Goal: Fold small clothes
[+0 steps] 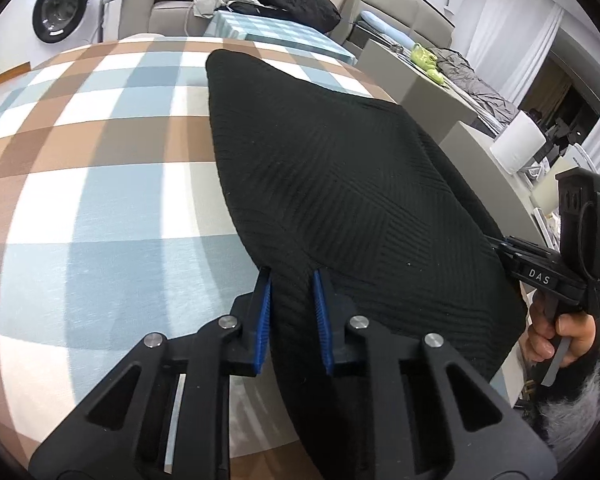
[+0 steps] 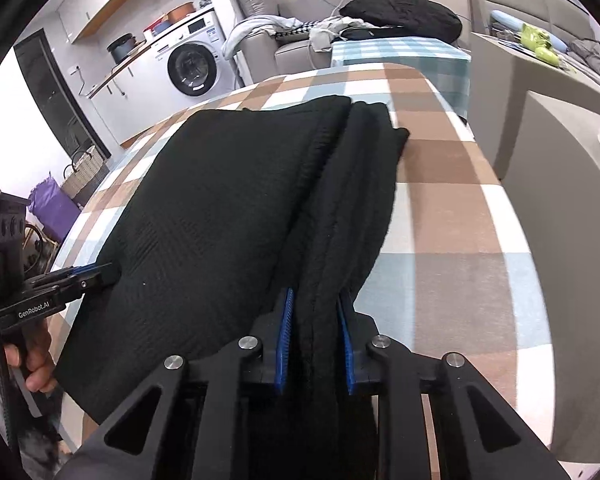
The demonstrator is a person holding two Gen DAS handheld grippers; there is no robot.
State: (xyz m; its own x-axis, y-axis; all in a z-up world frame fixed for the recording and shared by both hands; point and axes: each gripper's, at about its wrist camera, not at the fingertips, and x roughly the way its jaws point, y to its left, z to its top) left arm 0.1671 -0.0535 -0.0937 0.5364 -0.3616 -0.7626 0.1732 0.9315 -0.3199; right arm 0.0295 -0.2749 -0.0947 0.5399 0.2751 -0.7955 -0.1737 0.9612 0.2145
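While spread on checked cloth [image 1: 80, 184], ribbed black garment [image 1: 340, 184] apparently pinched by both jaws.

The left tool [image 1: 292, 280] is matte black plastic, its two fingers lined with ribbed blue pads [image 1: 265, 312]. Round silver screws [image 1: 154, 340] sit on its angular link arms, which have triangular cut-outs. The right tool [image 2: 315, 300] is built the same way: black frame, blue ribbed pads [image 2: 285, 332], silver screws [image 2: 173, 362]. From the side, one body bears white "DAS" lettering and the other "GenRobot.AI". A hand [image 1: 556, 336] grips a black handle with a grey trigger strip; grey fuzzy fabric shows below it.
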